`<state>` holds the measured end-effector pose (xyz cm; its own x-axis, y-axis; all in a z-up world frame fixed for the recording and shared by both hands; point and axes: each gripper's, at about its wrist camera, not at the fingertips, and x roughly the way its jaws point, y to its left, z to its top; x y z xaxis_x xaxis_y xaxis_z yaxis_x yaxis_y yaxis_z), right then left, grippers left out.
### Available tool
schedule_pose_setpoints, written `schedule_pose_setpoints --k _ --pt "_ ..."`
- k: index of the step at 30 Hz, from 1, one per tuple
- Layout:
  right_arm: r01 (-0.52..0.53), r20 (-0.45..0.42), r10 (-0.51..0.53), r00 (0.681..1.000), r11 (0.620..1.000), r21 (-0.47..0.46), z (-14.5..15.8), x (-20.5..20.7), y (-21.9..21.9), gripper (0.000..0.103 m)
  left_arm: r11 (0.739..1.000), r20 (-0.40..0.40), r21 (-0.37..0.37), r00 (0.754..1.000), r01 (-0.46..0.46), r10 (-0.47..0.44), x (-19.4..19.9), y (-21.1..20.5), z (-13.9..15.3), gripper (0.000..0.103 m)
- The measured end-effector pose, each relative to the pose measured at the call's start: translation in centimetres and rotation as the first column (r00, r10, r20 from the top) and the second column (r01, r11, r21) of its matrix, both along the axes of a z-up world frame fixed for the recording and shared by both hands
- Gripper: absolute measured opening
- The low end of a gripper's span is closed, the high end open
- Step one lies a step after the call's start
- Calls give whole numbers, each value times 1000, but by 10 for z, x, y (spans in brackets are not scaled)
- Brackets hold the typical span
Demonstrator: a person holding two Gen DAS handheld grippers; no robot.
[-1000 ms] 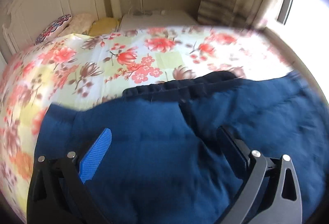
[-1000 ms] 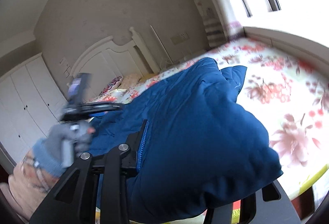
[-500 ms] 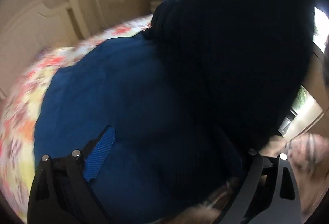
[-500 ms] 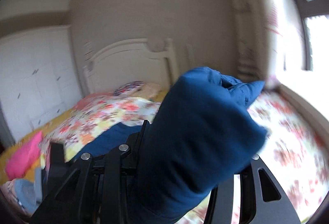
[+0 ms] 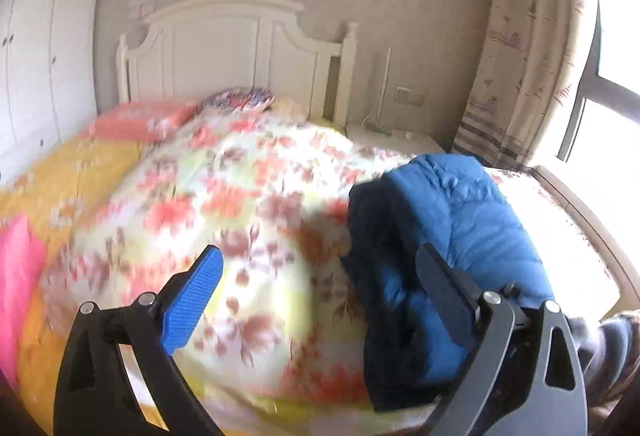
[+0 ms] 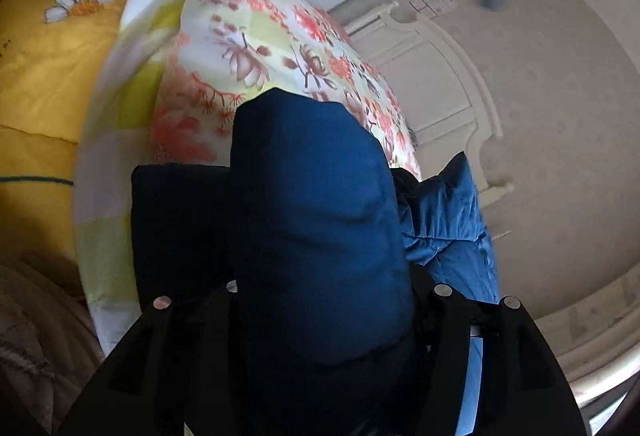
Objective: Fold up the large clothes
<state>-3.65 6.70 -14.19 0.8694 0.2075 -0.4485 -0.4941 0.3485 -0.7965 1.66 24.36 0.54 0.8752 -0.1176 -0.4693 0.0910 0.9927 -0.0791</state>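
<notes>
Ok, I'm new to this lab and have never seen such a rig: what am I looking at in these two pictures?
No robot: a person holds a two-finger tool in each hand, each with a fisheye camera looking along its jaws. One picture is from the left gripper, jaws open and empty above a floral quilt. The other is from the right gripper: a blue padded jacket bulges between its jaws, which have just been opening; whether they grip it is hidden.
</notes>
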Motion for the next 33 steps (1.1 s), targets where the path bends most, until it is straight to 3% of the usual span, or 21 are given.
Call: schedule_pose_setpoints --k 4,7,10,11,13,14,16,20,24,25,27,29,30,33 --pt "5 -19 -4 1000 1000 29 6 0 -4 63 985 11 55 986 164 -165 37 -54 29 100" --pt "-1 7 1 1000 1000 21 1 -15 1 64 951 -61 120 958 286 -281 98 -121 40 100" --pt "-20 -1 20 1000 999 48 6 -20 -6 67 917 -149 252 949 308 -278 150 -171 15 100" --pt "-31 -5 31 1000 998 56 9 -21 -6 70 908 -232 274 938 316 -256 179 -185 -9 100" --pt "-81 -43 86 995 992 101 20 -31 -17 76 891 -315 322 924 319 -217 213 -192 -51 101" --pt "-101 -67 110 992 987 127 25 -35 -23 76 899 -344 256 903 355 -259 226 -187 -73 101" --pt "-164 -152 202 967 959 230 46 -47 -45 76 937 -343 102 896 333 -281 238 -162 -85 101" --pt "-129 -279 292 915 866 482 92 -45 -101 74 956 -303 82 921 283 -246 232 -143 -95 101" --pt "30 -261 166 951 790 612 120 -16 -150 68 962 -287 65 928 267 -238 234 -134 -98 101" --pt "74 -290 145 946 774 629 121 -7 -157 68 962 -284 66 929 265 -236 233 -133 -97 101" --pt "114 -341 127 931 789 604 109 6 -152 68 964 -272 63 933 260 -234 232 -132 -98 101" --pt "105 -388 104 916 871 480 74 11 -126 69 966 -257 55 938 254 -232 229 -128 -96 101" --pt "88 -333 80 940 882 462 63 7 -117 69 967 -248 52 942 249 -229 227 -126 -96 101" --pt "73 -348 82 934 910 409 69 2 -102 63 974 -224 34 952 222 -209 224 -119 -97 101"
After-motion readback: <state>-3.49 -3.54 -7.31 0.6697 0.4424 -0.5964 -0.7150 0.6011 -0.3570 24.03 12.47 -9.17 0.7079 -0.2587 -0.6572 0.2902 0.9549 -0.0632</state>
